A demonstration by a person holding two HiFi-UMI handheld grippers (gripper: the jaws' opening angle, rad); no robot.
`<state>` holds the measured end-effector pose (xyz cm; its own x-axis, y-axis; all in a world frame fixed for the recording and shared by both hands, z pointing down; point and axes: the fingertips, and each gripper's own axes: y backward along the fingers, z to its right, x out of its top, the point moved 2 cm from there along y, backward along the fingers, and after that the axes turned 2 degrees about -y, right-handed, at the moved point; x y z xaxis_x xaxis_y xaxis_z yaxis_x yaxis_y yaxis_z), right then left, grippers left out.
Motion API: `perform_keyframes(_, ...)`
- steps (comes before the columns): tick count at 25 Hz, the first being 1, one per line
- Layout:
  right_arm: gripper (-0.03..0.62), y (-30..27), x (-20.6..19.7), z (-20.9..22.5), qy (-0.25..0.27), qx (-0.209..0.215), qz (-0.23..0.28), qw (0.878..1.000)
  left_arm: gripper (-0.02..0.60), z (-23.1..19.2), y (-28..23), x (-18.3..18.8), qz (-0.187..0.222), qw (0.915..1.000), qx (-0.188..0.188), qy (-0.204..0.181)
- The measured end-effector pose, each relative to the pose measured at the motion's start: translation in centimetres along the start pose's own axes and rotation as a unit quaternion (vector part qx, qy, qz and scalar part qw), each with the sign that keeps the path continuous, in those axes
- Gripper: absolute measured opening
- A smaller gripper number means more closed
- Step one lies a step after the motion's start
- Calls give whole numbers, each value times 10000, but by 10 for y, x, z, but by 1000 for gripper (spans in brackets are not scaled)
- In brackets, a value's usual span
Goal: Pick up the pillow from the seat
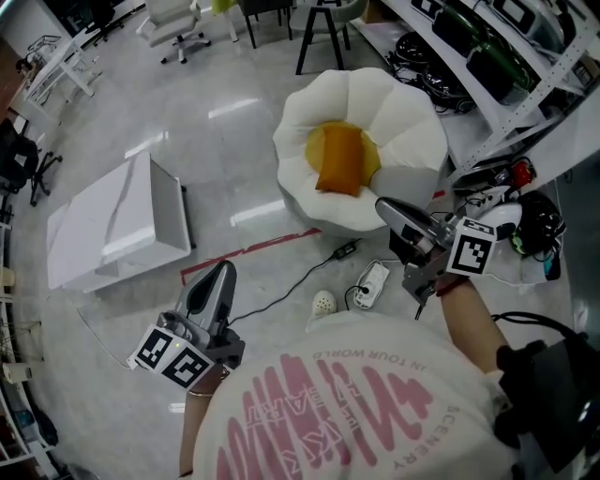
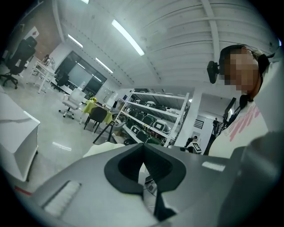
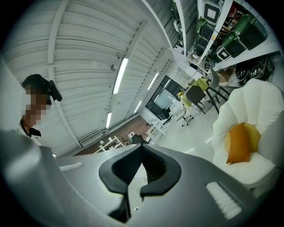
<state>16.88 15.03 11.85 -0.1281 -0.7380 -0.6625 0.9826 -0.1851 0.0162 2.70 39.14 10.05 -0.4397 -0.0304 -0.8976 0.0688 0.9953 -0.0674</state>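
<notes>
An orange pillow [image 1: 340,159] lies in the middle of a white flower-shaped seat [image 1: 405,131] on the floor; in the right gripper view the pillow [image 3: 238,142] rests on the seat [image 3: 262,115] at the right edge. My right gripper [image 1: 386,208] is shut and empty, held just in front of the seat's near rim. My left gripper [image 1: 219,273] is shut too, low at the left, well away from the seat. In the gripper views the left gripper [image 2: 143,160] and the right gripper [image 3: 141,160] point upward with jaws together.
A white box-like unit [image 1: 117,220] lies on the floor to the left. A power strip [image 1: 372,283] and cable sit on the floor near a red tape line [image 1: 246,249]. Shelving [image 1: 506,56] with equipment stands at the right; chairs [image 1: 178,23] at the back.
</notes>
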Motion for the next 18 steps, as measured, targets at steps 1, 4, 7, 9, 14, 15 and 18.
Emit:
perform_keyframes(1,-3,0,4,5,-4,-39,33,10000,11,-4,-7,1,-61,10000,-11,-39)
perform_keyframes(4,-3,-1,14,19,-55,-144,136,9998,11,-13,-25,3,-205,9997,-25,-93)
perform_keyframes(7,-3,-5,25,31,-125,-175,292,9993,11,-23,-42,6,-253,9997,-47,-36)
perform_keyframes(9,-3,-7,30,38,-171,-186,376,9990,11,-29,-52,9,-260,9996,-59,-15)
perform_keyframes(14,-3,-14,46,50,-120,-286,515,9982,11,-38,-77,23,-313,9990,-197,-232)
perform_keyframes(15,-3,-14,49,52,-117,-301,541,9980,11,-40,-82,23,-345,9988,-193,-276)
perform_keyframes(18,-3,-12,54,61,-118,-388,603,9974,11,-48,-95,20,-405,9986,-206,-279)
